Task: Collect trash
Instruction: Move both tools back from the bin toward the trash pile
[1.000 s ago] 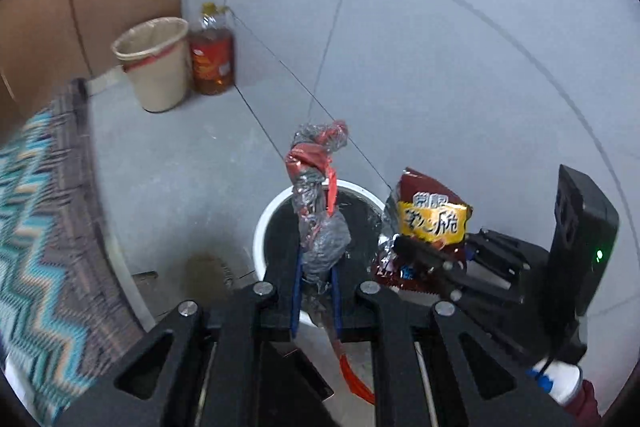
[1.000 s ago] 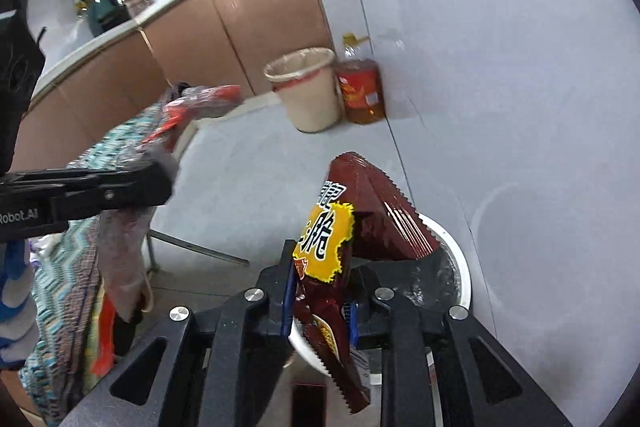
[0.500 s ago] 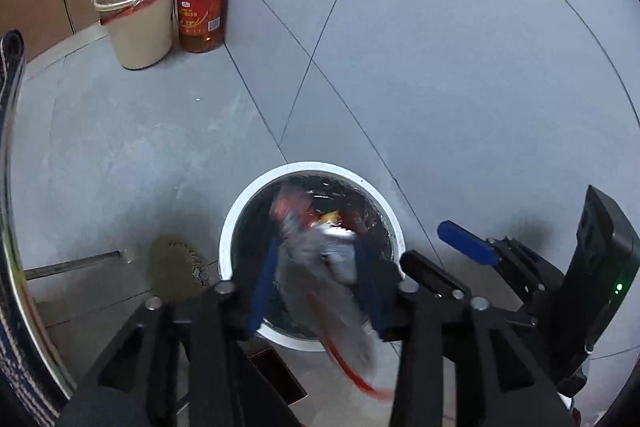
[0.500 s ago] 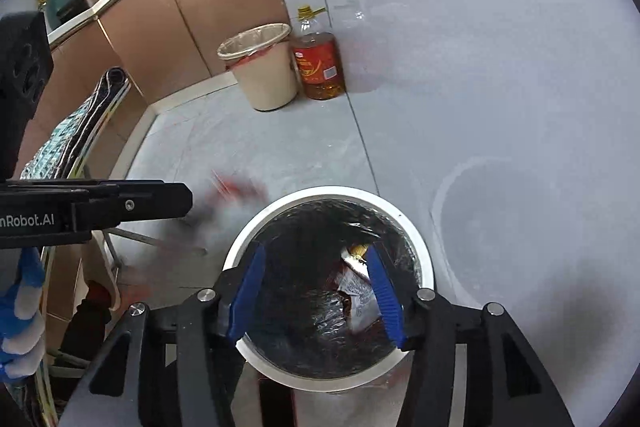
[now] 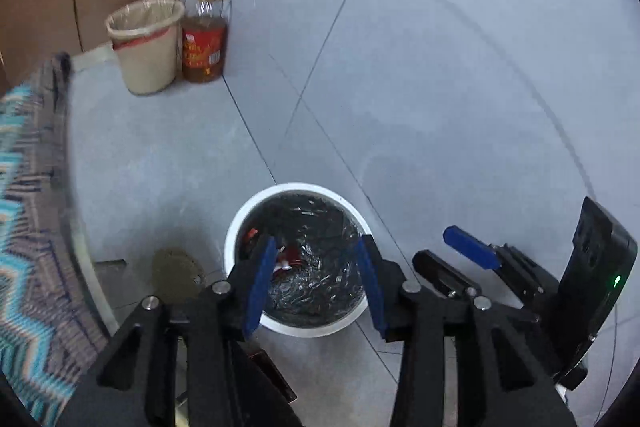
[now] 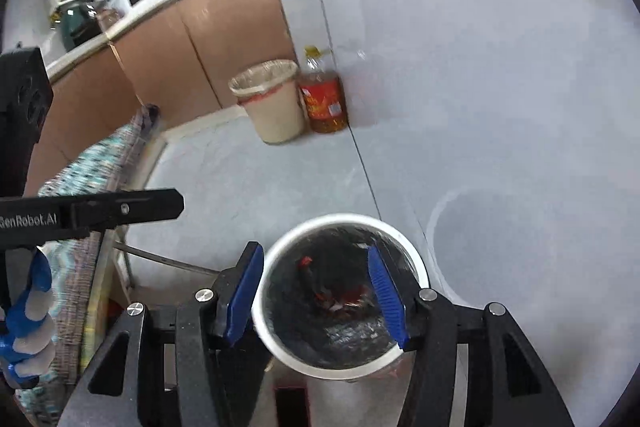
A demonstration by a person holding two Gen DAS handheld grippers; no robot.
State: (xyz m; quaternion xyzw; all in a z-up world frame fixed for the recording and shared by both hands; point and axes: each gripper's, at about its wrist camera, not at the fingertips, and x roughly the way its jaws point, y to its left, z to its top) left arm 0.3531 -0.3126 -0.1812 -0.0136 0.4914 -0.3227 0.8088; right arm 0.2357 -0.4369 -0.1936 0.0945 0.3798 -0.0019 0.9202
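Hanging over the white bin (image 5: pixel 296 327), the left gripper (image 5: pixel 316 281) had its blue-padded fingers (image 5: pixel 258 285) spread wide with nothing between them. The right gripper (image 6: pixel 320 293) hovered over the same white bin (image 6: pixel 340 373), its jaws likewise far apart and holding nothing. The bin stood on the grey floor (image 5: pixel 168 179) just beside the tiled wall (image 5: pixel 440 67), lined with a glossy black bag (image 5: pixel 320 267). The trash (image 6: pixel 336 301) lay inside on the liner: red and silver crumpled wrappers, seen low in the bin from the right wrist view and toward its left side (image 5: pixel 286 259) from the left wrist view.

In the left wrist view the right gripper (image 5: pixel 456 257) reached in from the right, near the bin's rim, one blue pad raised. In the right wrist view the left gripper's black finger (image 6: pixel 120 209) crossed the left side, gripped by a hand in a blue and white glove (image 6: pixel 26 331).

Further off, a beige bin (image 5: pixel 146 47) with a pale liner stood against brown cabinets (image 6: pixel 180 59), touching or just beside a bottle of amber oil (image 5: pixel 204 43) with a red label. A zigzag-patterned cloth (image 5: pixel 28 227) in teal and brown edged the left side. A round floor drain (image 5: pixel 176 269) sat just left of the white bin. A counter (image 6: pixel 120 15) with appliances ran above the cabinets, too blurred to name.
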